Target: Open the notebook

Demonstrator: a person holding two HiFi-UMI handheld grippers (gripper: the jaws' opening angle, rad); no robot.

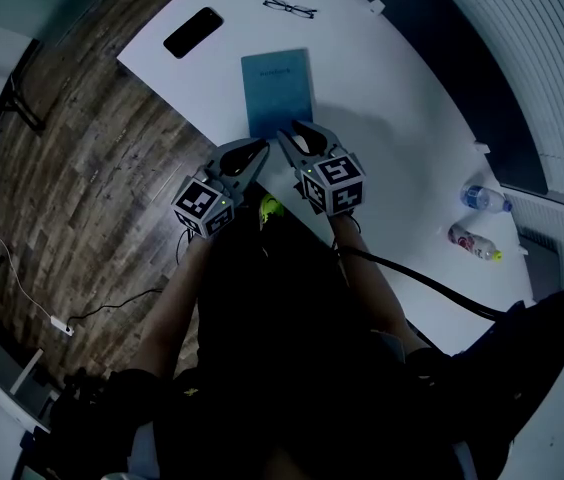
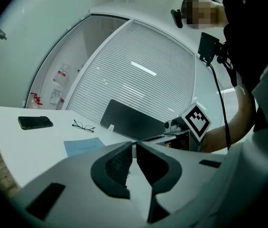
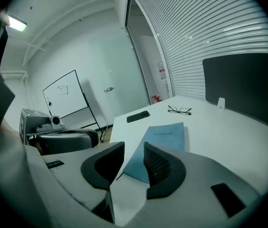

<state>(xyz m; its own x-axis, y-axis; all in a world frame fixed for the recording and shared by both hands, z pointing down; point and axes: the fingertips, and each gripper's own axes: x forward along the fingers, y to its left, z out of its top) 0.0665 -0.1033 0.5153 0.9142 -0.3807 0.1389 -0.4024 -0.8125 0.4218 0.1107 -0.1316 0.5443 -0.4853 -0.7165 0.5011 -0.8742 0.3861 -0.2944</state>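
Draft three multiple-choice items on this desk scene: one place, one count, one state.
1. The thin black-framed eyeglasses lie: A on the blue rectangular notebook; B on the white table beyond it; C on the floor.
2. Plastic bottles in the head view: A one; B two; C four.
3. The notebook is: A closed flat; B open; C lifted by a gripper.
Key: B, they rest past its far edge; B, both lie at the table's right; A, cover down, right gripper open, not gripping.
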